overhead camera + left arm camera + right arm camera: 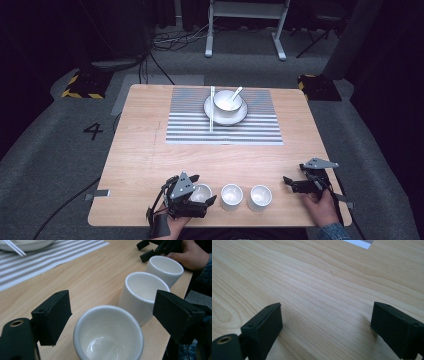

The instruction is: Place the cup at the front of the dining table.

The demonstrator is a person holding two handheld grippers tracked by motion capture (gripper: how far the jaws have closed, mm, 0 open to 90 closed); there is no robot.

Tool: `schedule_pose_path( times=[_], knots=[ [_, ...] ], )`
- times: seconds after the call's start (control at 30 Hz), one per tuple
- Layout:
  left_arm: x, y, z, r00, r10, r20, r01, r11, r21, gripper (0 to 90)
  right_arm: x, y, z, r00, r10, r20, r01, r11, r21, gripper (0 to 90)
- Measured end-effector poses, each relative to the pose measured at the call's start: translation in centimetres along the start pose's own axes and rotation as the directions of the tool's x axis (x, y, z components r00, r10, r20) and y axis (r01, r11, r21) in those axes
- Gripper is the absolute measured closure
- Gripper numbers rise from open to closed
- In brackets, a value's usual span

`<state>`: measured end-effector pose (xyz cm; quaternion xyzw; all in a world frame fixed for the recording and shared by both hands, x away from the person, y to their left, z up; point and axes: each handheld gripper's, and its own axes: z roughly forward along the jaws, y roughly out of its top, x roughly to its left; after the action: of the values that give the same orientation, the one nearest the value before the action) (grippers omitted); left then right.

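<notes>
A light wooden table (150, 150) fills the middle of the high view, and I use it as my landmark throughout. On its far half lies a grey striped placemat (190, 125), carrying a white plate (239, 116) with a white bowl (226, 98) on it; a spoon (235, 93) leans in the bowl and a pair of chopsticks (212, 107) lies across the plate's left rim. Between the mat and the table's near edge stretches a broad band of bare wood, open room for moving.

Along the near edge three white cups stand upright in a row, close together. My left gripper (196, 194) sits at the near-left part of the table, its jaws spread wide on either side of the leftmost cup (201, 192); in the left gripper view that cup (108, 333) stands between the two black jaws with a gap on each side, not pinched. The middle cup (232, 196) stands just beside it, and the right cup (261, 196) next along.

My right gripper (289, 182) rests near the table's near-right corner, close to the right edge, apart from the right cup. Its jaws stand wide over bare wood, holding nothing.
</notes>
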<state>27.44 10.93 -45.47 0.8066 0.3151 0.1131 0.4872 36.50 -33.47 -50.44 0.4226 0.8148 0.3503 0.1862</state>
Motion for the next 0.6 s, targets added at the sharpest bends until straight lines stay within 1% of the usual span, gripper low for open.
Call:
schedule_pose_path(
  times=[0.07,0.1,0.17,0.3,0.33,0.37,0.43,0.47,0.5,0.53,0.57,0.6],
  knots=[
    [-0.1,-0.5,0.7,0.9998,0.012,0.013,-0.013,0.9981,0.060,15.4,0.0,0.0,0.0,1.0000,0.000,0.000,0.000,1.000,0.000,10.5],
    [-0.1,-0.6,0.9,0.9998,0.021,0.007,-0.021,0.9969,0.076,15.3,0.0,0.0,0.0,1.0000,0.000,0.000,0.000,1.000,0.000,10.5],
    [-0.2,-0.7,1.2,0.9998,0.022,0.001,-0.022,0.9952,0.095,15.0,0.0,0.0,0.0,1.0000,0.000,0.000,0.000,1.000,0.000,10.5],
    [0.0,-1.1,1.5,0.9999,0.010,0.003,-0.010,0.9922,0.124,15.3,0.0,0.0,0.0,1.0000,0.000,0.000,0.000,1.000,0.000,10.5],
    [0.0,-1.1,1.5,0.9999,0.010,0.003,-0.010,0.9922,0.124,15.5,0.0,0.0,0.0,1.0000,0.000,0.000,0.000,1.000,0.000,10.5],
    [0.2,-1.3,1.7,1.0000,0.004,-0.001,-0.004,0.9892,0.146,15.6,0.0,0.0,0.0,1.0000,0.000,0.000,0.000,1.000,0.000,10.5],
    [0.2,-1.5,2.0,1.0000,-0.008,0.003,0.007,0.9840,0.178,16.0,0.0,0.0,0.0,1.0000,0.000,0.001,0.000,1.000,0.000,10.5],
    [0.2,-1.5,2.0,1.0000,-0.008,0.003,0.007,0.9840,0.178,16.1,0.0,0.0,0.0,1.0000,0.000,0.001,0.000,1.000,0.000,10.5],
    [0.3,-1.6,2.2,1.0000,-0.002,-0.001,0.002,0.9805,0.197,17.2,0.0,0.0,0.0,1.0000,0.000,0.000,0.000,1.000,0.000,10.5],
    [0.3,-1.6,2.2,1.0000,-0.002,-0.001,0.002,0.9805,0.197,19.1,0.0,0.0,0.0,1.0000,0.000,0.000,0.000,1.000,0.000,10.5],
    [0.5,-1.7,2.2,0.9999,-0.012,-0.005,0.012,0.9774,0.211,21.5,0.0,0.0,0.0,1.0000,0.000,-0.001,0.000,1.000,0.000,10.5],
    [0.6,-1.8,2.2,0.9998,-0.021,-0.002,0.021,0.9781,0.207,23.1,0.0,0.0,0.0,1.0000,0.000,0.000,0.000,1.000,0.000,10.5]
  ],
)
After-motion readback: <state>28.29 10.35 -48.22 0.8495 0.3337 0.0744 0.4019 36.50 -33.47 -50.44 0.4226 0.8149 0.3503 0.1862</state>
